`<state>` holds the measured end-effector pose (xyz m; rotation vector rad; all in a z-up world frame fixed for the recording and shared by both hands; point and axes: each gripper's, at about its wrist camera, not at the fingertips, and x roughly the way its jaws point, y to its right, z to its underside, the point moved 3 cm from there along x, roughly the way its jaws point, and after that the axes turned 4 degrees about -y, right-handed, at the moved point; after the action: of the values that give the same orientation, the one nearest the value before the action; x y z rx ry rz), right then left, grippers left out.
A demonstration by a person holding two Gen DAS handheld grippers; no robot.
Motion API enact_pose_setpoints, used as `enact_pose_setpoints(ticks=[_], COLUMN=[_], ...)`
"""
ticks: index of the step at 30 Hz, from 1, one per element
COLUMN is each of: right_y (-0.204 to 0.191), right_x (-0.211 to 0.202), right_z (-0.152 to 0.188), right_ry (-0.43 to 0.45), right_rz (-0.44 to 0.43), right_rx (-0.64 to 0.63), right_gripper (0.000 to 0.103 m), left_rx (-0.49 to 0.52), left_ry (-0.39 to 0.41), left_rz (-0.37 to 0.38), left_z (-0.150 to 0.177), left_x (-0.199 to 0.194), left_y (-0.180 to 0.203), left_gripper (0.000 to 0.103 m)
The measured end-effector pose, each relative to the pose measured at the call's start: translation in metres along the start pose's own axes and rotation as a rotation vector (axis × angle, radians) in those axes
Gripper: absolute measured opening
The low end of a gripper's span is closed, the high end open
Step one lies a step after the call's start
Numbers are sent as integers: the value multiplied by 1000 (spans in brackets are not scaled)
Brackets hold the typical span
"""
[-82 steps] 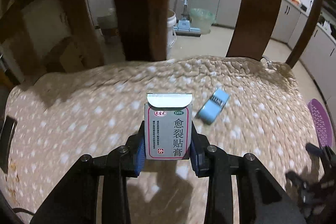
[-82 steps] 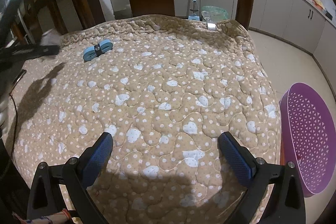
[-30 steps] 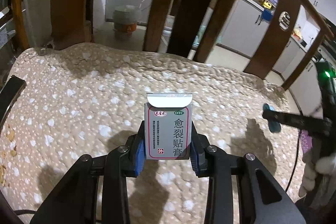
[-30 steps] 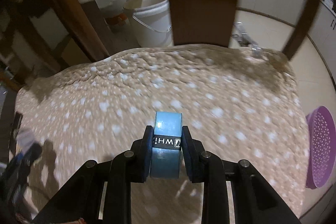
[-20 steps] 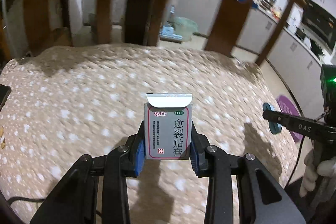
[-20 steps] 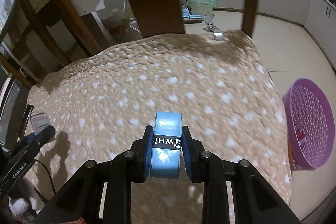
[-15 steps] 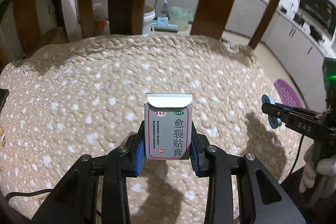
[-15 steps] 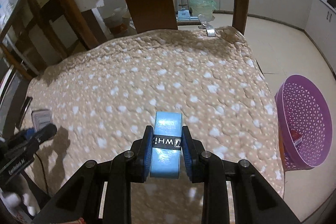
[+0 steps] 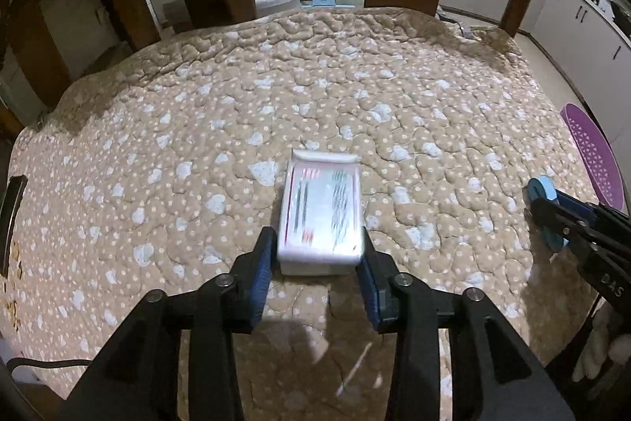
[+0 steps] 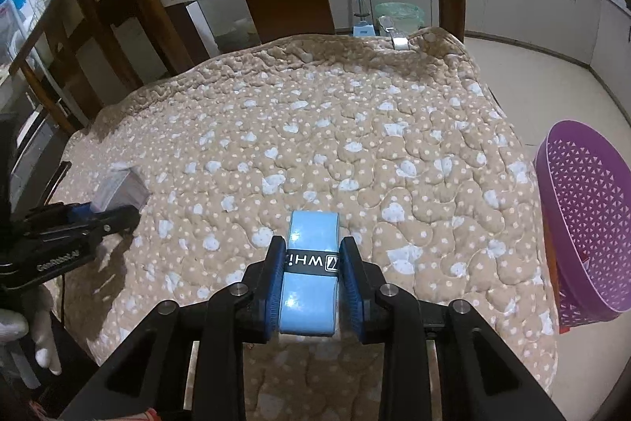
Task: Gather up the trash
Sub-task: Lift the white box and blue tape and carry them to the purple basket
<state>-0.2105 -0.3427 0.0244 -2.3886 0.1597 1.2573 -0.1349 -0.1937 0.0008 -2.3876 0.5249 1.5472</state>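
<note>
Purple basket (image 10: 583, 223) sits just beyond quilt's (image 10: 355, 129) right edge.

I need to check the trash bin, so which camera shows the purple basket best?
The right wrist view: the purple basket stands on the floor beside the quilted cushion, with its rim, mesh wall and inside showing. The left wrist view catches only a thin sliver at the right edge.

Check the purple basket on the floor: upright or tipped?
Tipped. In the right wrist view the purple basket beside the quilted table leans, its open mouth facing the camera and its perforated inside wall showing.
</note>
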Motion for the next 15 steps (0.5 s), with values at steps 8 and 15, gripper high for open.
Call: enact_pose_setpoints(ticks=[8, 15], right_y=[3, 0], right_x=[-1, -13], right_z=[1, 4], right_ry=[8, 52], right_rz=[-17, -3], right_rx=[31, 17], right_gripper=[29, 29], left_rx=[23, 34], left_ry=[18, 114], left_rz=[-32, -14], left_z=[-6, -7], left_x=[-2, -49], left_y=[14, 26], left_gripper=[33, 33])
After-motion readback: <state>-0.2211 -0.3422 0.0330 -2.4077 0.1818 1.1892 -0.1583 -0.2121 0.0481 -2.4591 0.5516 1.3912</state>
